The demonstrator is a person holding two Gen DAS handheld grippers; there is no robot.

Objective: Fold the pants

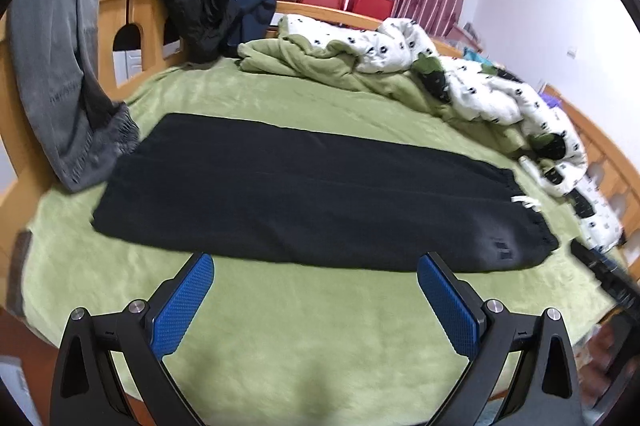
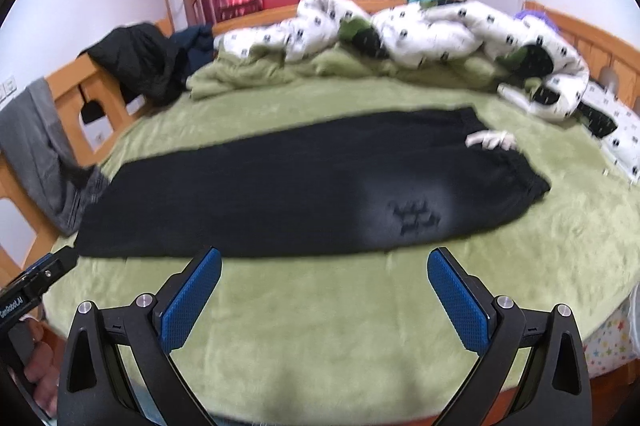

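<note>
Pants (image 1: 320,193) lie flat on the bed (image 1: 300,326), just ahead of both claws, their long axis running crosswise to the way the fingers point. The waistband with its white drawstring (image 2: 492,139) is off to the right, the leg hems to the left. The left claw (image 1: 314,300) hangs above bare green cover just short of the near edge, roughly at mid-length; its blue pads gape wide and hold nothing. The right claw (image 2: 324,296) is likewise spread wide and empty, facing the hip end, so it looks the nearer one to the waistband, and the left to the hems. The pants are black, already doubled leg on leg into one long strip, smooth, with a faded patch and dark mark near the waist.
</note>
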